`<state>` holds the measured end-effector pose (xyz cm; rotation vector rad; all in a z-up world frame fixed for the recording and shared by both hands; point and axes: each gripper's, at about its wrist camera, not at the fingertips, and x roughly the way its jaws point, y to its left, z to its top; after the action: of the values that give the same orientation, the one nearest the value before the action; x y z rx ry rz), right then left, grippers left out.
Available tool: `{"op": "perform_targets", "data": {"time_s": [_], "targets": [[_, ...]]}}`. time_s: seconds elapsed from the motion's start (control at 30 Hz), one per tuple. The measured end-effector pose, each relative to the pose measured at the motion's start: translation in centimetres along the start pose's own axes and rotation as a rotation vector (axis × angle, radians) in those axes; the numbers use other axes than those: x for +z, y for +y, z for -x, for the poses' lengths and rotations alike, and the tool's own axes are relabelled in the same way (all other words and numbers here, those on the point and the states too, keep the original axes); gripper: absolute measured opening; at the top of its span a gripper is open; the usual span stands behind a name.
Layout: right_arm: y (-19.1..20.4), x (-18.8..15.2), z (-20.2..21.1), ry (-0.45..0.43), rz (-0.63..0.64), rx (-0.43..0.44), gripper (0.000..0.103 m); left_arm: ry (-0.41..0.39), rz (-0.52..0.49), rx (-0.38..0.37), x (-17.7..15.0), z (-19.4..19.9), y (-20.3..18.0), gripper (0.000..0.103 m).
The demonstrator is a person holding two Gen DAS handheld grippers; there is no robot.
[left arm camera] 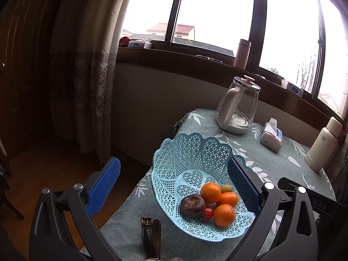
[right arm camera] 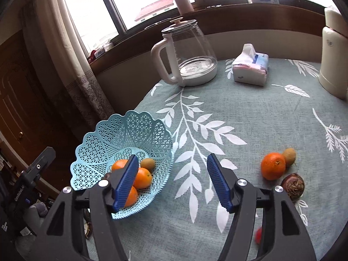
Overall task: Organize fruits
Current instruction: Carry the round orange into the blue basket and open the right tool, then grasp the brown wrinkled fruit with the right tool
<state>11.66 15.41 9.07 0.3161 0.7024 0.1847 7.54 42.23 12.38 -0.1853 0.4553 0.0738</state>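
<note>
Table w/ leaf-print cloth (right arm camera: 250, 117), basket (right arm camera: 102, 139), kettle (right arm camera: 191, 54), tissue pack (right arm camera: 250, 69), flask (right arm camera: 333, 61), loose orange (right arm camera: 273, 165), watch (left arm camera: 150, 237)

- "GenRobot.AI" is printed in white along the black body of the left gripper (right arm camera: 32, 182), at the left edge of the right wrist view.
- Pale letters "DAS" can be read on the black bar (left arm camera: 313, 202) at the right edge of the left wrist view; any letters before them are hidden.
- The cream thermos (left arm camera: 323, 143) on the table carries a small grey square logo, too small to read.
- The print on the tissue pack (right arm camera: 250, 68) is too blurred to read.
</note>
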Motion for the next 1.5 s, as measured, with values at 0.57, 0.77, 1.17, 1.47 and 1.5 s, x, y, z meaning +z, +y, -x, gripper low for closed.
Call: {"op": "perform_targets", "data": {"time_s": [0.57,0.77,1.17,1.47,1.5], "targets": [[-8.5,-1.3,3.2,-0.027,-0.132,-0.172,0.066,-0.005,-0.046,-0.046,0.0,0.9,-1.7,0.1],[-10.7,-2.0,3.0,-0.007,-0.137,-0.253,0.066,-0.01,-0.056,-0.056,0.0,1.3,-2.2,0.1],[-12.6,-3.2,0.5,0.065,-0.114,-0.325,0.066,-0.008,-0.079,-0.072,-0.2,1.5,-2.9,0.1],[-12.6,-3.0,-1.2,0.088,-0.048,-0.364,0.066,0.0,-0.094,-0.076,-0.5,1.2,-3.5,0.1],[-12.5,-3.0,-1.5,0.09,-0.037,-0.372,0.066,0.001,-0.097,-0.076,-0.5,1.1,-3.6,0.1]]}}
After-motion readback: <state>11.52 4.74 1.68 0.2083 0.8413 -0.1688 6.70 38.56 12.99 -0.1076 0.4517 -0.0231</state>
